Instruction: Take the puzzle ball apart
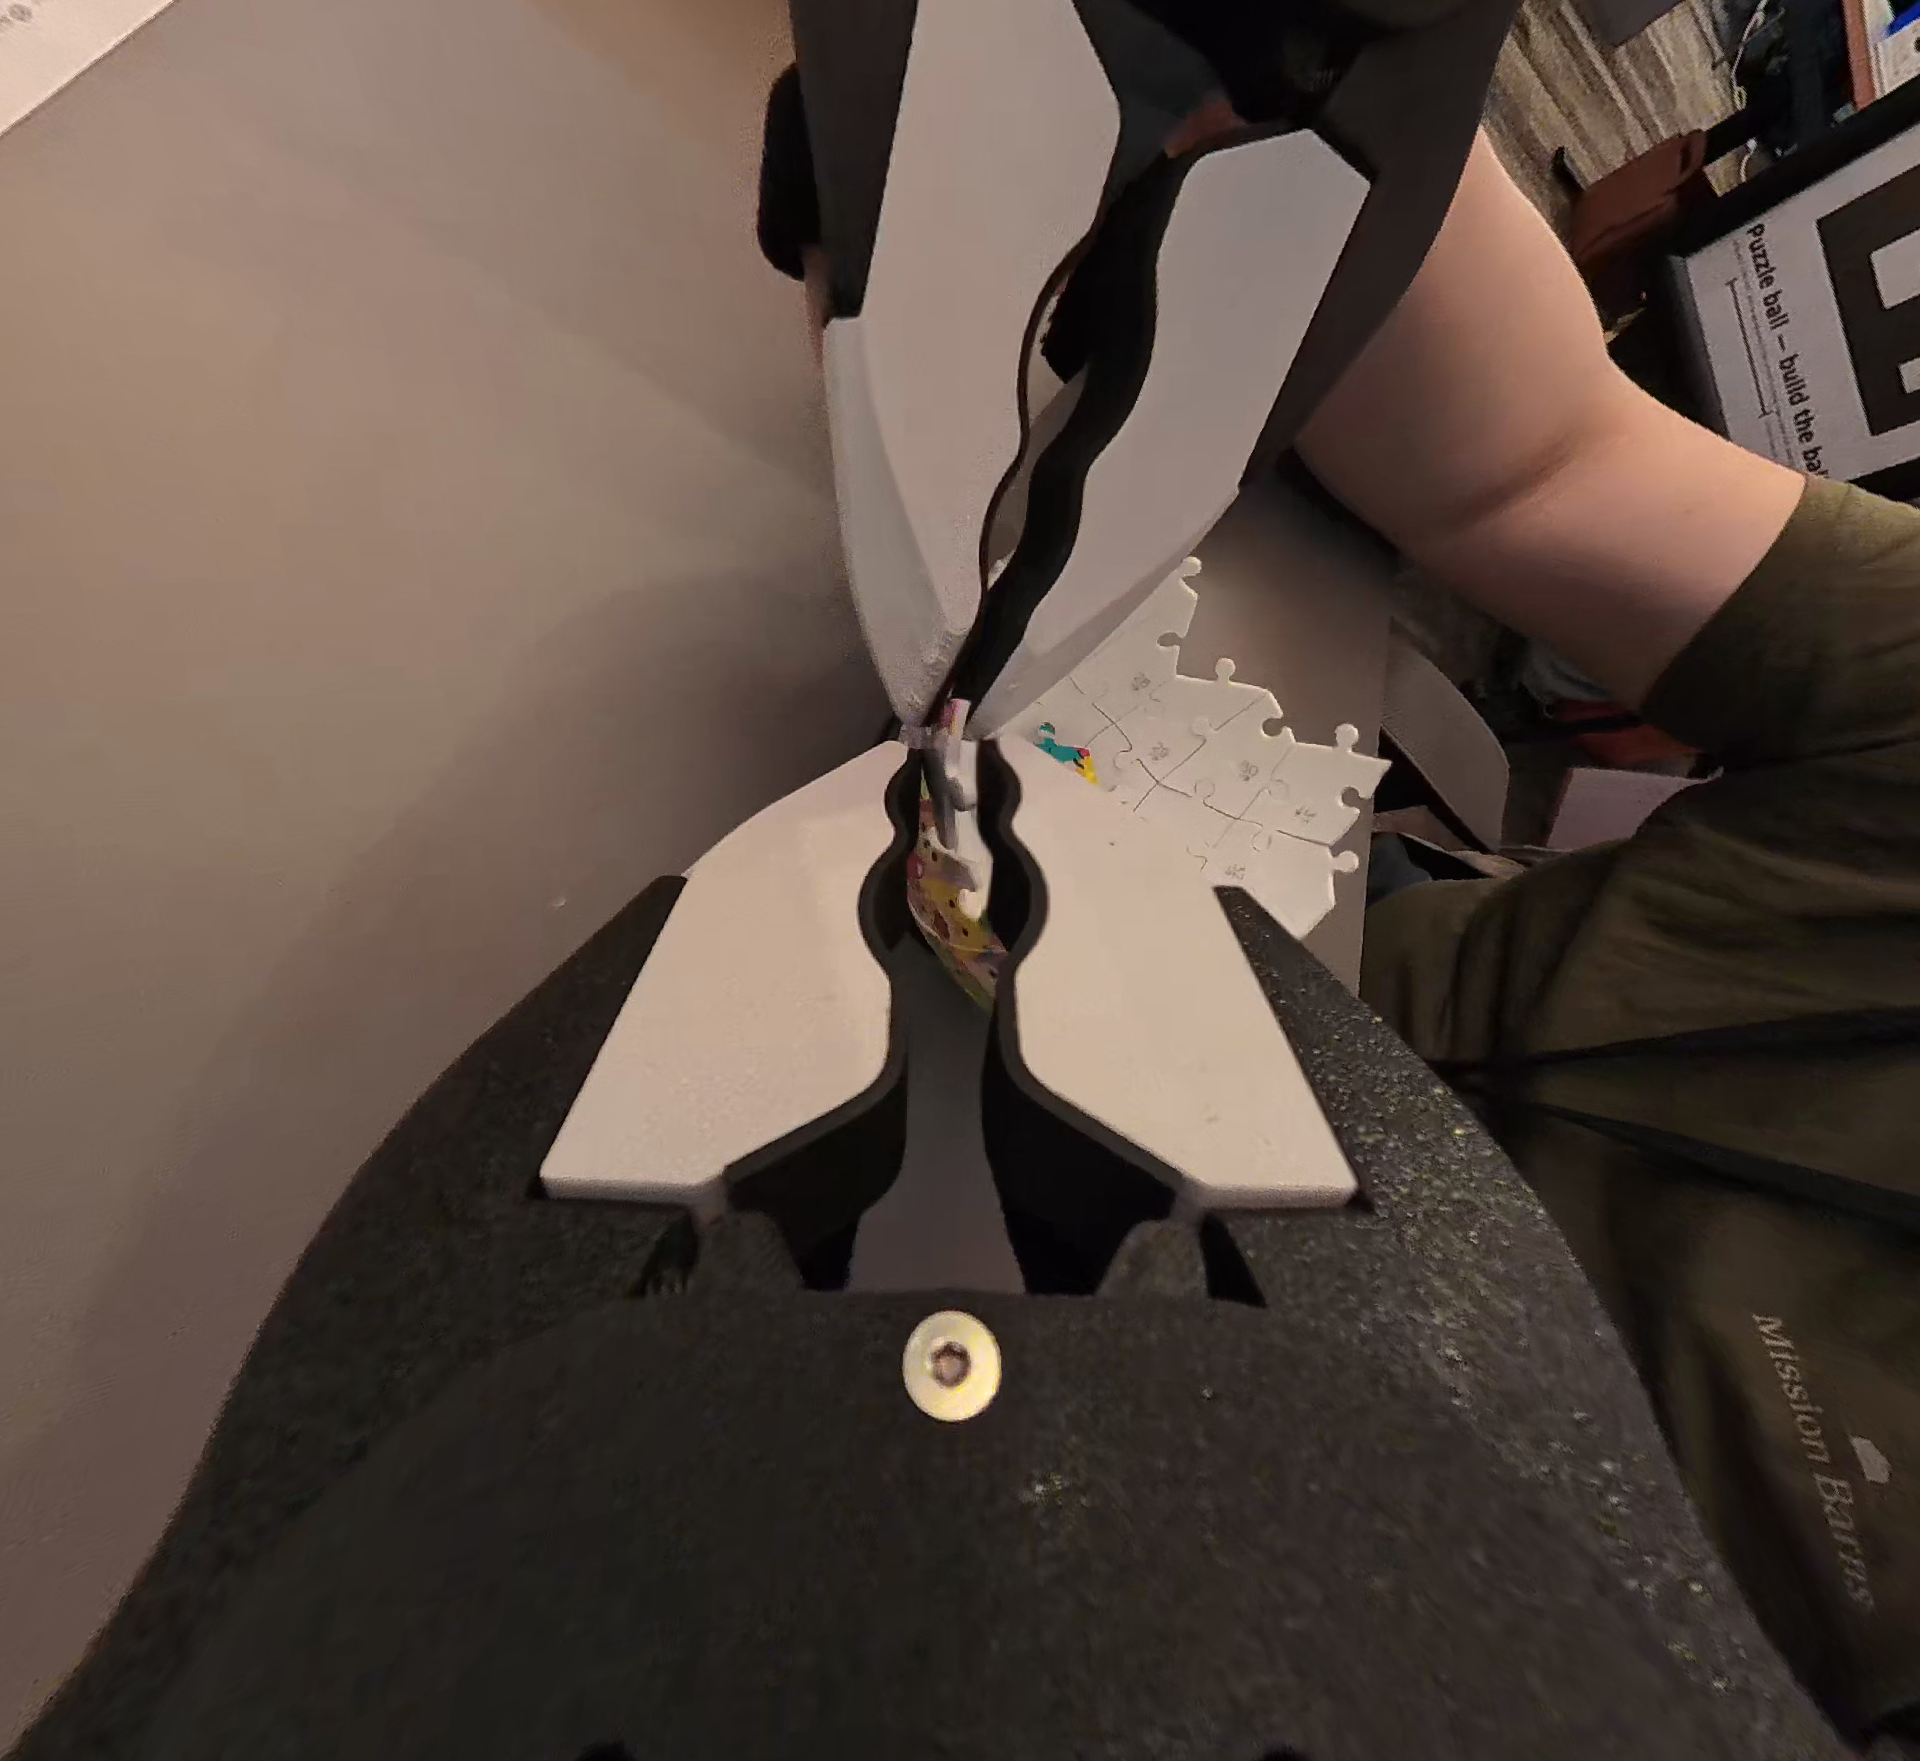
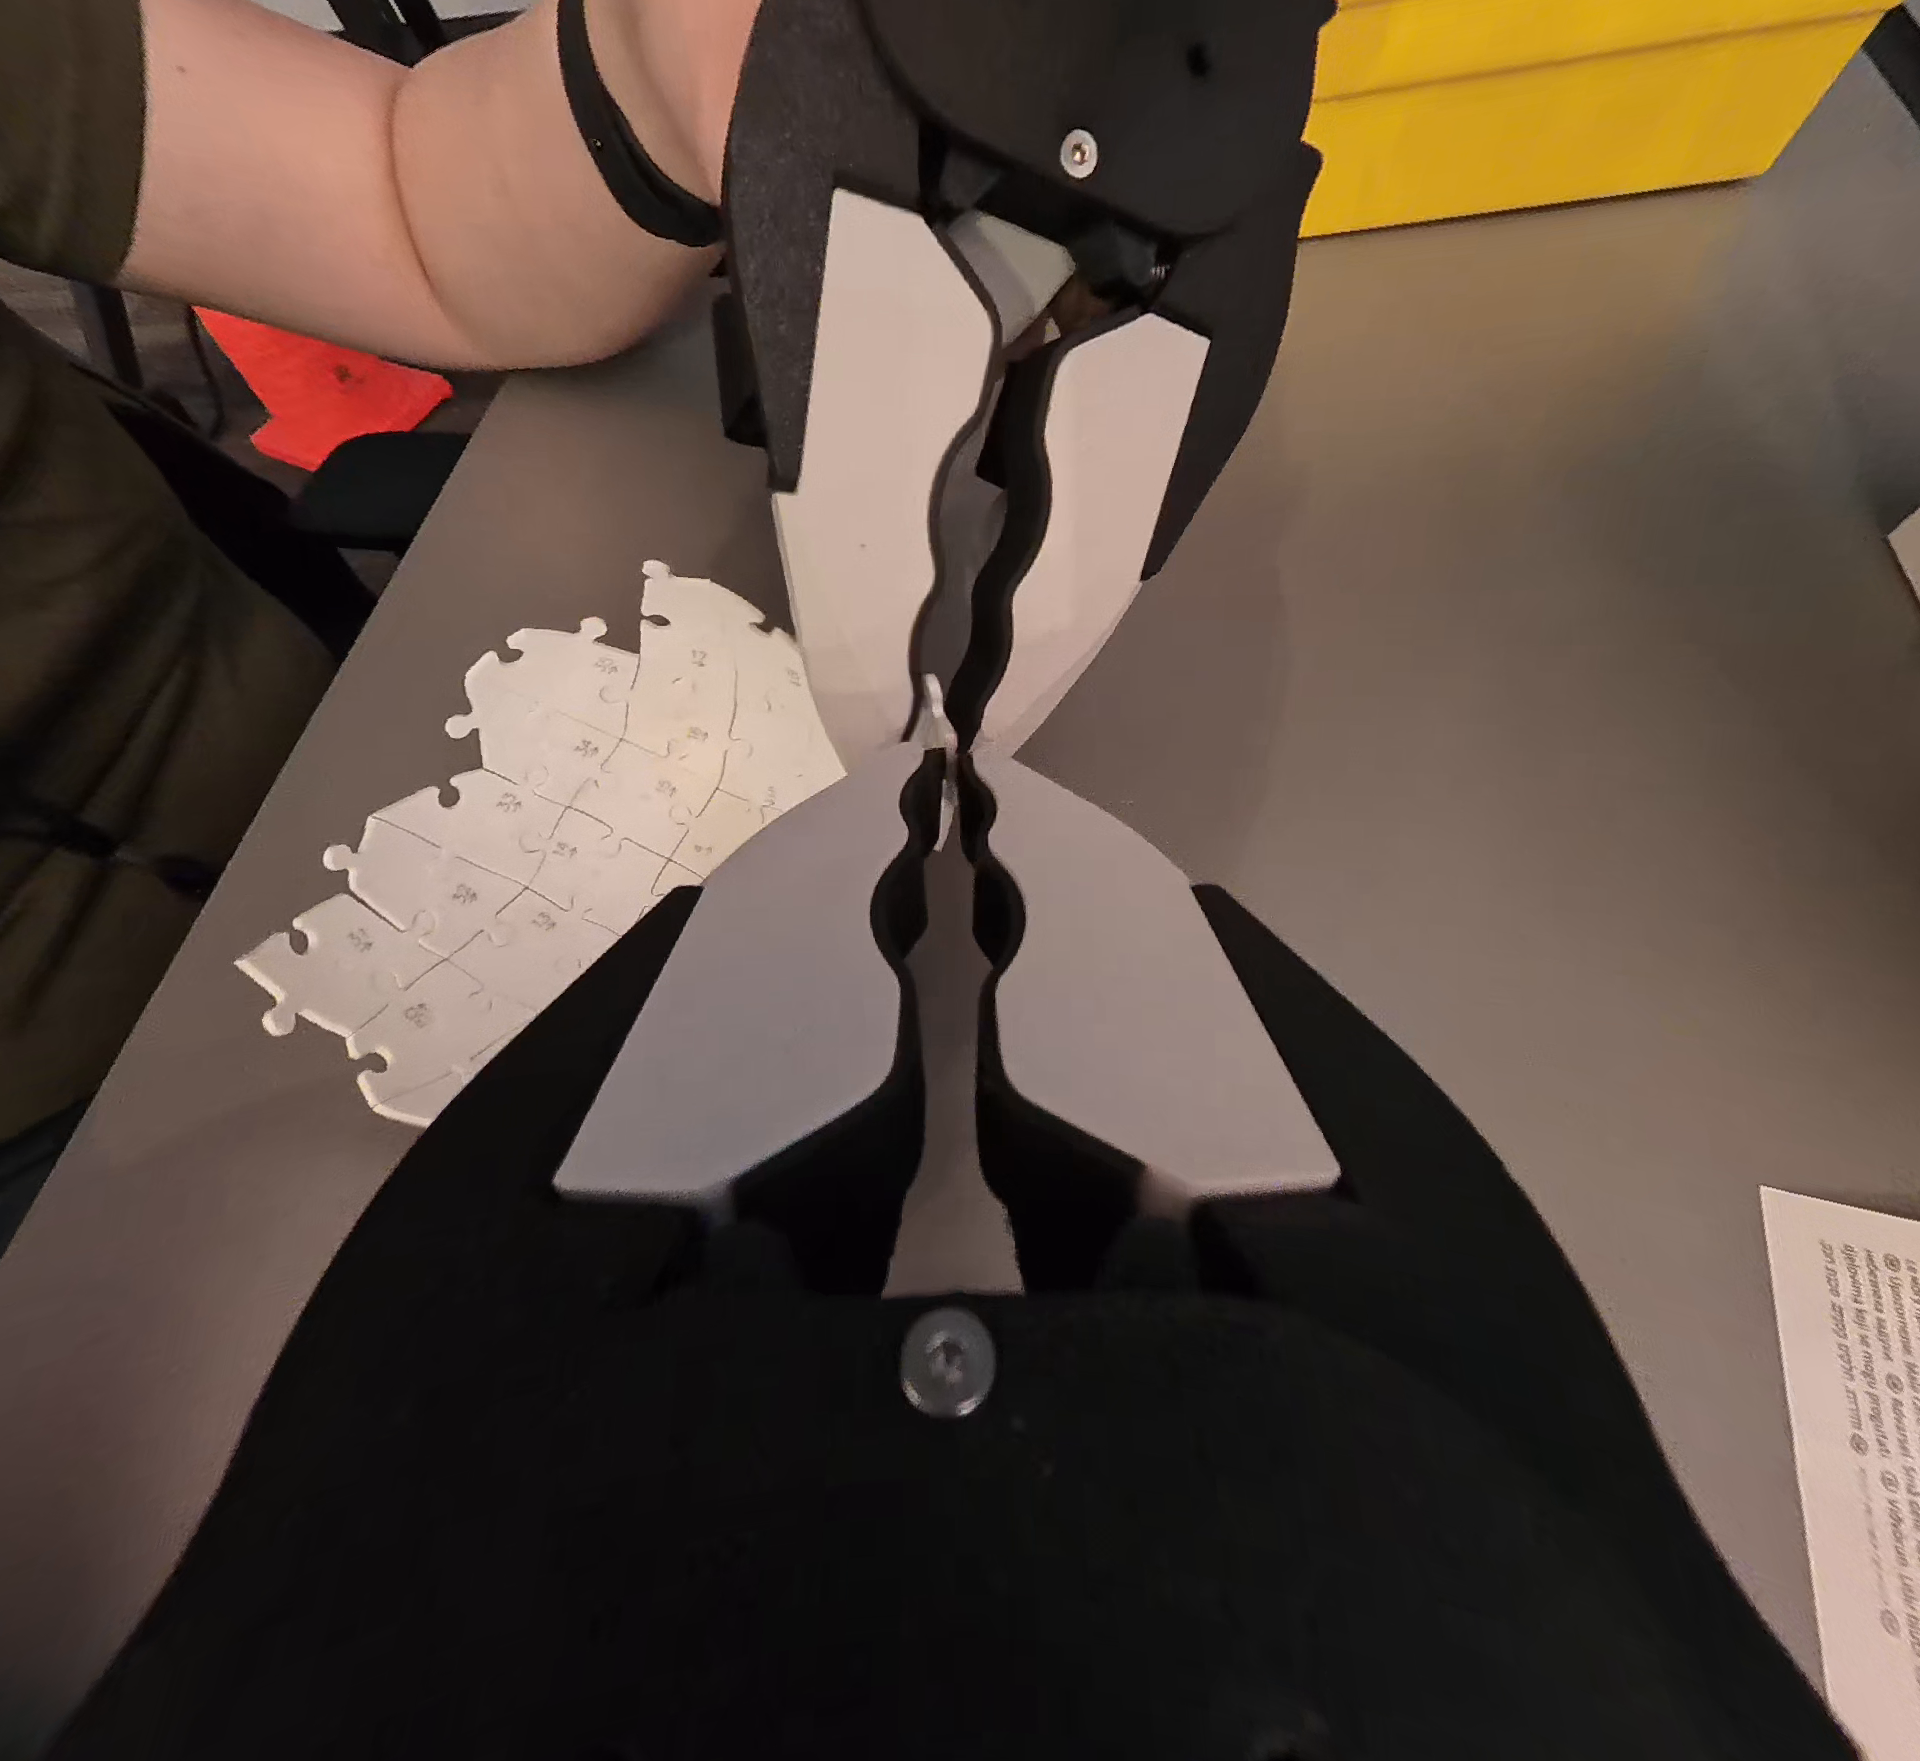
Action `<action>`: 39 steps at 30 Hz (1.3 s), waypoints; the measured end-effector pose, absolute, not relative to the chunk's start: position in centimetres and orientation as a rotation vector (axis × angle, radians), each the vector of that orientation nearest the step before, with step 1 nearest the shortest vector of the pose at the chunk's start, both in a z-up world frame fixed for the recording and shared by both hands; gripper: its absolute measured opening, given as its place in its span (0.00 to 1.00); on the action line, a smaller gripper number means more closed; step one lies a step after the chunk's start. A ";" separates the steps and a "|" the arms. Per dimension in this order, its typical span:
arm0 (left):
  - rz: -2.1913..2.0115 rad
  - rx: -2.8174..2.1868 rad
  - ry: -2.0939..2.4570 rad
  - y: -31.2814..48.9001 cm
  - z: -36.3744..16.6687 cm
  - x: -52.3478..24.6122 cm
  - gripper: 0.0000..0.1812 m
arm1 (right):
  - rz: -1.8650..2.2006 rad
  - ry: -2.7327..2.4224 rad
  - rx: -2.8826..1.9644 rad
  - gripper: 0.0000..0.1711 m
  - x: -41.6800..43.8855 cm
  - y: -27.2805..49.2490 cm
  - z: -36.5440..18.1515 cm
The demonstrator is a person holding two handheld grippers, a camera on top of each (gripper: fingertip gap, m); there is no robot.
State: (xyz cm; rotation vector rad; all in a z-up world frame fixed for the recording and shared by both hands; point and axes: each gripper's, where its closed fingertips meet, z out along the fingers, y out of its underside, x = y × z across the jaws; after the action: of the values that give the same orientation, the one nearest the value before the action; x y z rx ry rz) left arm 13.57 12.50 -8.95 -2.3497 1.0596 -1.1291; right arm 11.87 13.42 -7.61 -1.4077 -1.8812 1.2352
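Observation:
My left gripper (image 1: 951,766) is shut on a small puzzle piece (image 1: 951,890) with a colourful printed face, held edge-on between its white fingers. My right gripper (image 1: 951,709) comes in from above, tip to tip with it, and is shut on the piece's far end. In the right wrist view my right gripper (image 2: 948,761) pinches a thin white piece edge (image 2: 941,802), and the left gripper (image 2: 940,724) meets it from above. I cannot tell whether this is one piece or two joined. A flat sheet of joined pieces (image 2: 551,838) lies white side up on the table and also shows in the left wrist view (image 1: 1236,776).
Both grippers are above a grey table (image 2: 1455,672). Yellow bins (image 2: 1558,28) stand at its far right. A printed paper sheet (image 2: 1849,1451) lies at the near right. The person's forearms (image 2: 416,184) reach in from the table's edge, and a sign (image 1: 1818,340) stands behind. The tips of both grippers are at nearly the same place.

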 end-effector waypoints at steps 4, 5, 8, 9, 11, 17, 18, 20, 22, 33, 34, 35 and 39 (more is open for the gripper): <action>-1.117 -2.331 1.055 12.7 -8.1 12.6 0.08 | 1.281 -1.860 -1.442 0.02 11.9 13.6 -7.7; -1.106 -2.314 1.047 12.9 -7.7 12.2 0.08 | 1.322 -1.845 -1.464 0.02 11.9 13.6 -7.7; -1.111 -2.307 1.045 12.7 -7.1 11.5 0.09 | 1.438 -1.803 -1.520 0.02 12.0 13.7 -7.8; -1.101 -2.314 1.050 12.6 -7.2 11.5 0.09 | 1.455 -1.800 -1.520 0.02 12.0 13.7 -7.9; -1.096 -2.333 1.048 12.6 -7.7 11.7 0.09 | 1.452 -1.805 -1.503 0.02 12.0 13.7 -7.9; -1.174 -2.349 1.041 12.1 -8.2 12.8 0.07 | 1.491 -1.825 -1.396 0.02 11.9 12.9 -7.6; -1.174 -2.353 1.049 12.0 -8.3 12.9 0.05 | 1.494 -1.825 -1.393 0.02 11.9 12.8 -7.7; -1.143 -2.354 1.049 12.2 -8.6 13.1 0.04 | 1.491 -1.830 -1.385 0.01 11.9 12.9 -7.9; -1.130 -2.367 1.042 12.2 -8.7 13.2 0.03 | 1.486 -1.837 -1.378 0.02 12.1 12.8 -7.9; -1.039 -2.416 1.010 12.0 -8.6 13.4 0.02 | 1.174 -1.817 -1.552 0.15 14.8 12.4 -10.3; -1.023 -2.430 1.024 11.9 -8.6 13.4 0.02 | 1.148 -1.828 -1.572 0.15 14.7 12.2 -10.5; -1.003 -2.448 1.041 11.8 -8.7 13.4 0.02 | 1.114 -1.838 -1.592 0.15 14.7 12.3 -10.6; -0.863 -2.512 1.145 11.9 -8.8 13.3 0.01 | 1.124 -1.893 -1.646 0.04 14.6 11.4 -10.8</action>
State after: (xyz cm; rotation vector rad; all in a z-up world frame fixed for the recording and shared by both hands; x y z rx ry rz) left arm 13.33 11.86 -8.78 -2.5124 1.1448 -0.8635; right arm 14.57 11.38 -10.79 -1.6459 -1.8928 1.1241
